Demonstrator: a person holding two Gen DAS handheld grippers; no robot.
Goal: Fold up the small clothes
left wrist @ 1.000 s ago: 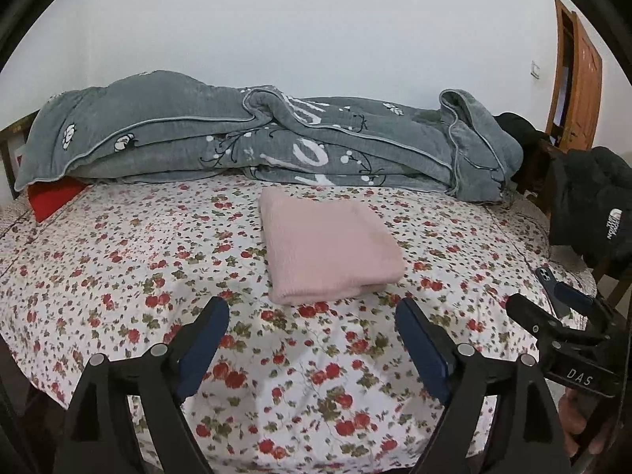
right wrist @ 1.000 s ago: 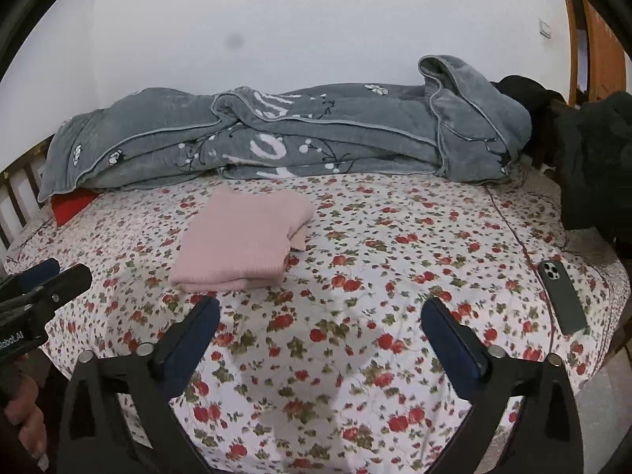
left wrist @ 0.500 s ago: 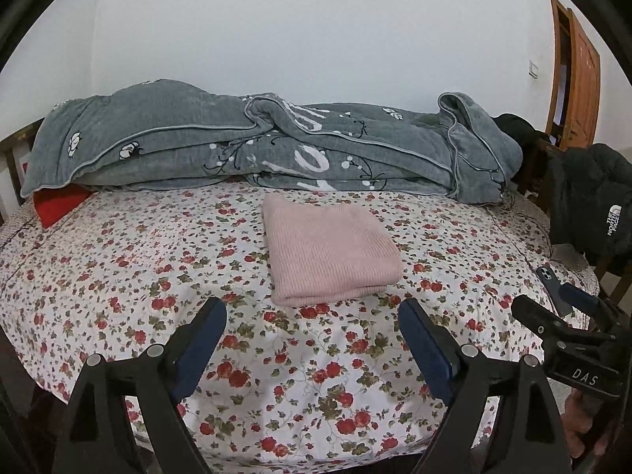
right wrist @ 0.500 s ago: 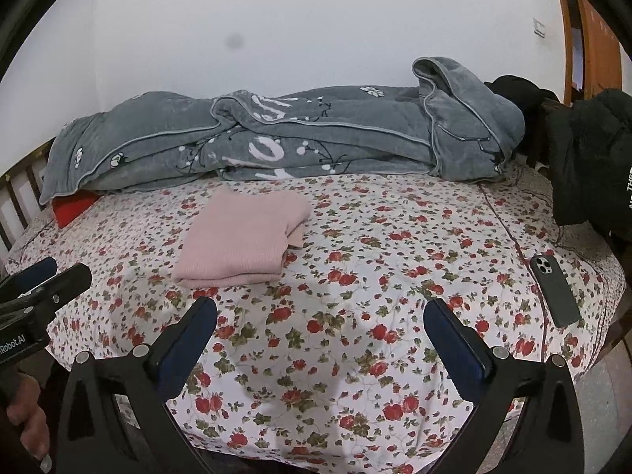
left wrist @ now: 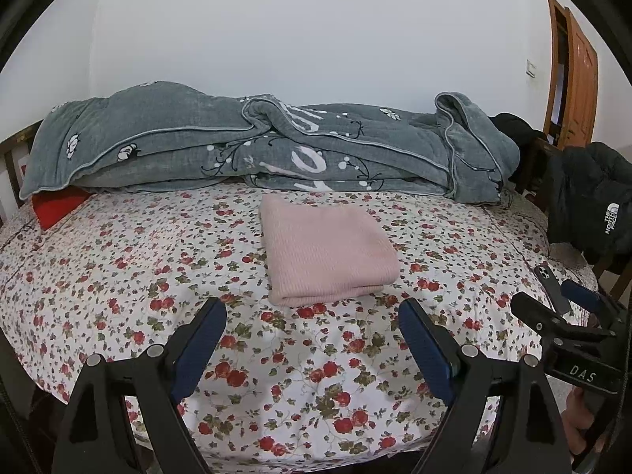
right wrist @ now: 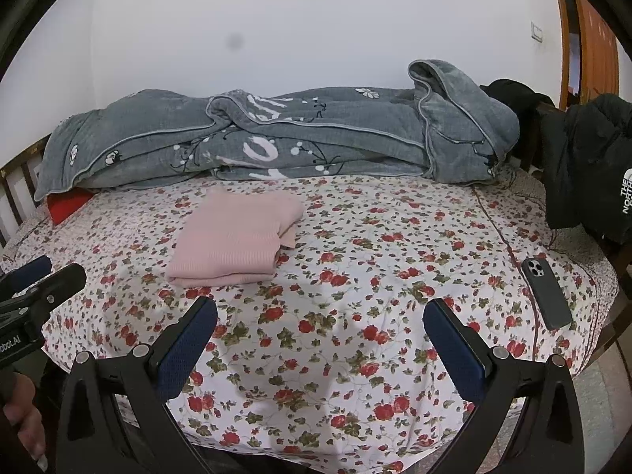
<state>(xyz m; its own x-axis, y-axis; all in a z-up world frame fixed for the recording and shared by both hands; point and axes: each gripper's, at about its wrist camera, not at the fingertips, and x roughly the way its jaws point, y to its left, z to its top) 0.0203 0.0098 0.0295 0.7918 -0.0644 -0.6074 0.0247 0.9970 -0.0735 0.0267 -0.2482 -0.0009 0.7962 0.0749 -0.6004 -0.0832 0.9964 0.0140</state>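
A pink knitted garment (left wrist: 326, 249) lies folded in a neat rectangle on the floral bedsheet (left wrist: 118, 276), in the middle of the bed. It also shows in the right wrist view (right wrist: 233, 237), to the left. My left gripper (left wrist: 312, 316) is open and empty, held near the bed's front edge, short of the garment. My right gripper (right wrist: 320, 316) is open and empty, right of the garment and apart from it. Each gripper shows at the edge of the other's view.
A grey quilt (left wrist: 256, 150) lies bunched along the back wall. A red pillow (left wrist: 59, 205) sticks out under it at the left. A dark phone (right wrist: 547, 292) lies on the sheet at the right. A black jacket (right wrist: 592, 173) hangs on a chair beside the bed.
Both grippers have drawn back from the bed and risen slightly, so the garment looks farther off. The garment has not moved. Both stay open.
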